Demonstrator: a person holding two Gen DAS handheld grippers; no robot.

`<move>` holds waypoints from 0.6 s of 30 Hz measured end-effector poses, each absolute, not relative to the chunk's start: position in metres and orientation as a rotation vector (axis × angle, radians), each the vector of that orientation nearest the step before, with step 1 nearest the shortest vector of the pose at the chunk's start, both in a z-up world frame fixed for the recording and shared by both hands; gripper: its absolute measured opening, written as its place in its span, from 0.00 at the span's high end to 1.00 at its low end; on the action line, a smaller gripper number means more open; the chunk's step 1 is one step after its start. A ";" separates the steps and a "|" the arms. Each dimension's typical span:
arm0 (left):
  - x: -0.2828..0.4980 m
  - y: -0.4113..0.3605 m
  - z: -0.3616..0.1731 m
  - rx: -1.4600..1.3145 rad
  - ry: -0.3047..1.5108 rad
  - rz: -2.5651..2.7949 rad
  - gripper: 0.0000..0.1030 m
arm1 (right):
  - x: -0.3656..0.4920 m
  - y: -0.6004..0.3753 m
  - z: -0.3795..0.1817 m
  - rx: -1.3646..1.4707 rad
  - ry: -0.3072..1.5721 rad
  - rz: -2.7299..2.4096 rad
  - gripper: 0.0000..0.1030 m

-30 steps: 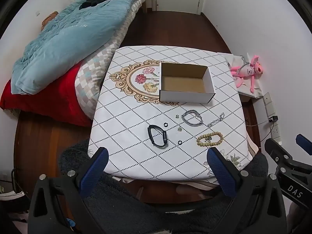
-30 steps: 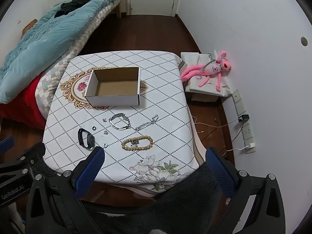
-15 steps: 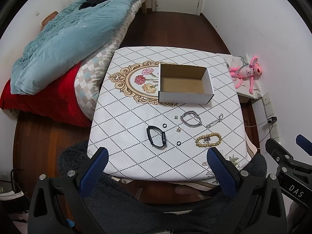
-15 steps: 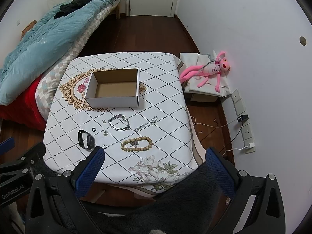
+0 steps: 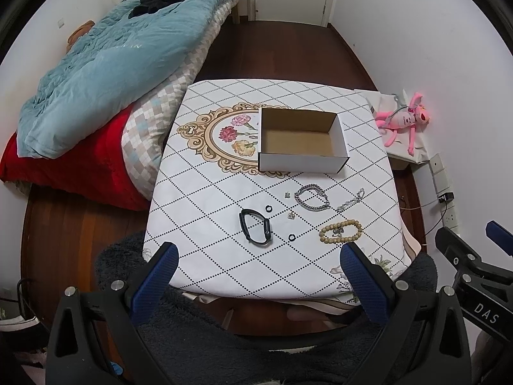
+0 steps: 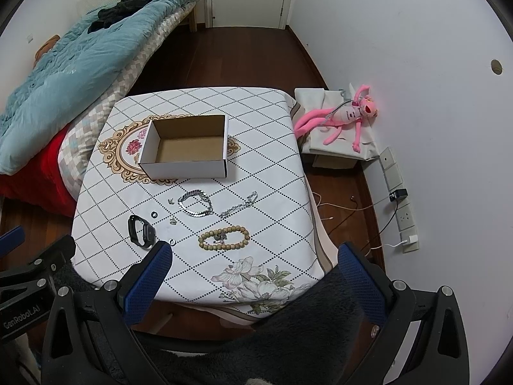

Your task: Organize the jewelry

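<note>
Both tongs held high and back from the desk (image 5: 198, 173), near edge side. Left tongs (image 5: 256, 256) spread wide, nothing between the fingers. Right tongs (image 6: 255, 255) likewise spread wide, gripping nothing.

Jewelry all loose on the cloth, none in the box (image 5: 301, 160) yet. Box open-topped, bare inside, standing toward the far half of the desk, partly over the floral medallion. Between box and near edge, laid out apart from one another:
- black band (image 5: 255, 227), leftmost
- two small dark rings (image 5: 268, 208), one beside the band, the other nearer the front
- silver chain bracelet (image 5: 311, 194), just in front of the box
- thinner silver chain (image 5: 351, 200), to its right
- wooden bead bracelet (image 5: 340, 231), nearest the right front, with a small metal piece inside its loop
- two tiny metal bits near the chain; type too small to tell

Judged step: outset, approach before the first pick. No piece touched.

Next move likely calls for lowering one set of tongs over a single piece, closing on it flat against the cloth, then carrying it across into the box. Bead bracelet nearest the right tongs, band nearest the left. Small rings probably hardest to pinch.
</note>
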State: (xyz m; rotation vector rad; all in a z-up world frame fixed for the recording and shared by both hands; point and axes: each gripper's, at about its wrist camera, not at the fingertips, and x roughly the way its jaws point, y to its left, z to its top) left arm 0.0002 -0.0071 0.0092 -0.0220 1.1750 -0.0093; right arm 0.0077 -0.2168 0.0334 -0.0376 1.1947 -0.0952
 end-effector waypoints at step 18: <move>0.001 -0.009 0.012 -0.023 1.171 -0.010 0.00 | 0.008 -0.219 0.035 -0.035 1.193 -0.094 0.00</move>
